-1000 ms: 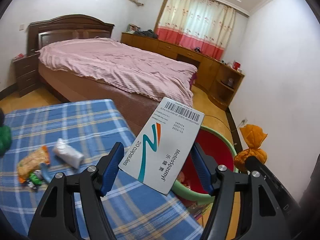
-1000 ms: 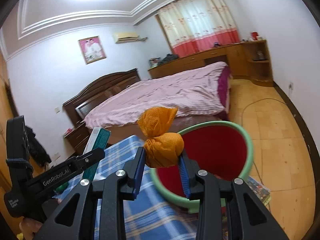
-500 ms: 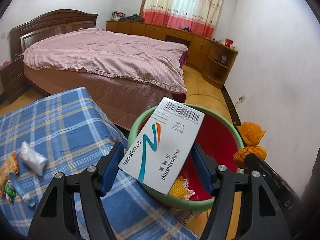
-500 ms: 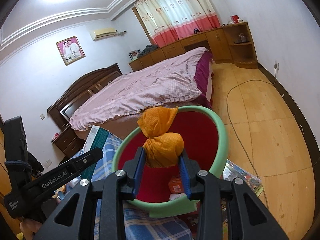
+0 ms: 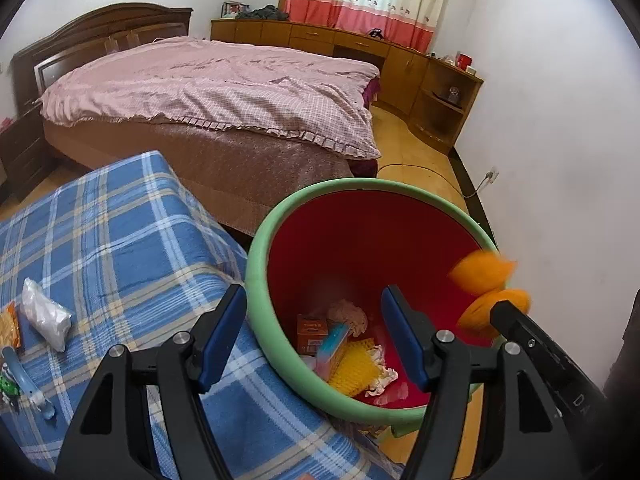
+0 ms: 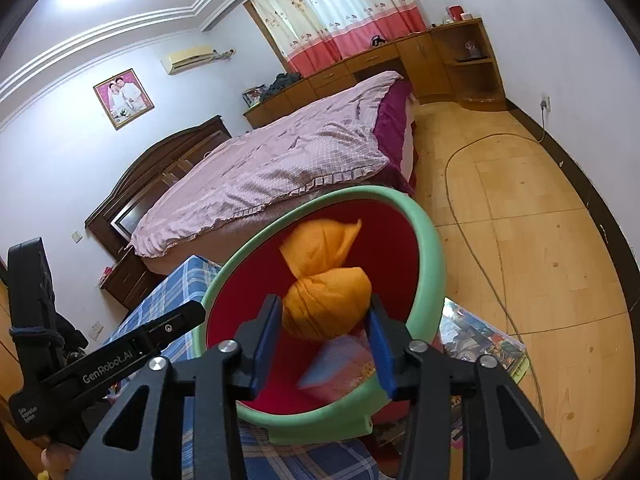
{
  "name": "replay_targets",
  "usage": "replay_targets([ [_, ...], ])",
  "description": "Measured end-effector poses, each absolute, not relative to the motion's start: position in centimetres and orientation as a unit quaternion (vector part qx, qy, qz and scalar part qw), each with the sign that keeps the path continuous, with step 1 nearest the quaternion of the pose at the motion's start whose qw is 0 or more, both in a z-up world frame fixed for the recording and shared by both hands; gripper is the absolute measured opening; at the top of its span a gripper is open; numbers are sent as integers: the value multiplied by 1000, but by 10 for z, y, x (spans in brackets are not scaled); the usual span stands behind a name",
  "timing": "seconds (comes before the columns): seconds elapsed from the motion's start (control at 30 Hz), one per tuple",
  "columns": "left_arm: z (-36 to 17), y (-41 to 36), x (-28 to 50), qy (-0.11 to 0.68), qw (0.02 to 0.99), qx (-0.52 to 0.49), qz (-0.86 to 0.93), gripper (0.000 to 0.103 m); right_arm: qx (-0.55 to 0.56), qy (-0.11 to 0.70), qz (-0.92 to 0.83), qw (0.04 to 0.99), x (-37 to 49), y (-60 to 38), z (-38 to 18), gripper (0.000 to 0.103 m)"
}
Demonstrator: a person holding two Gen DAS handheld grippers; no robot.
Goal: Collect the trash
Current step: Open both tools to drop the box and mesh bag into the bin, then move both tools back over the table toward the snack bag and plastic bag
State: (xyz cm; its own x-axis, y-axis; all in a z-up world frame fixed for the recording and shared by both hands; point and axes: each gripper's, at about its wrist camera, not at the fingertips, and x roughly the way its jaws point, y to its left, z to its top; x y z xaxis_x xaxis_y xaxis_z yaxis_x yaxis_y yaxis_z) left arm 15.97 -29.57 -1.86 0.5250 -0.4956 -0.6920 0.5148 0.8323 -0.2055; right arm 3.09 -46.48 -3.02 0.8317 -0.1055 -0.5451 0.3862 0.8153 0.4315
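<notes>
A bin with a green rim (image 5: 256, 264) and red inside stands beside the blue checked table (image 5: 120, 240). My left gripper (image 5: 314, 296) hangs open over it with nothing between its fingers. The white medicine box (image 5: 332, 344) lies blurred among the trash in the bin. In the right wrist view my right gripper (image 6: 323, 300) is over the bin (image 6: 428, 248) with its jaws opening. The orange knotted bag (image 6: 326, 304) sits loose between them and looks blurred (image 5: 484, 276) in the left wrist view. The falling box (image 6: 340, 368) shows below it.
On the table lie a white packet (image 5: 44, 314), an orange wrapper (image 5: 8, 324) and a blue item (image 5: 20, 376). The bin holds a small orange box (image 5: 310, 330), tissue and yellow mesh. A pink bed (image 5: 220, 92) stands behind. Papers (image 6: 480, 340) and a cable (image 6: 460, 208) lie on the floor.
Both grippers came down over the bin. The medicine box left my left gripper and dropped inside. My right jaws widened and the orange bag came loose between them.
</notes>
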Motion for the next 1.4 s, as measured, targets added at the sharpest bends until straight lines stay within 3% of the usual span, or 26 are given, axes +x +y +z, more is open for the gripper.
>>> replay_targets([
  [0.13,-16,-287,159,394,874,5,-283,70,270,257,-131,919,30,-463,-31,57],
  [0.57,10,-251,138,376,890,8,-258,70,250,236,-114,932,17,-435,-2,64],
  [0.7,20,-235,130,366,895,-3,-254,70,240,228,-106,938,12,-422,10,71],
  [1.4,64,-137,88,319,927,-46,-191,70,208,202,-58,955,-15,-356,55,77],
])
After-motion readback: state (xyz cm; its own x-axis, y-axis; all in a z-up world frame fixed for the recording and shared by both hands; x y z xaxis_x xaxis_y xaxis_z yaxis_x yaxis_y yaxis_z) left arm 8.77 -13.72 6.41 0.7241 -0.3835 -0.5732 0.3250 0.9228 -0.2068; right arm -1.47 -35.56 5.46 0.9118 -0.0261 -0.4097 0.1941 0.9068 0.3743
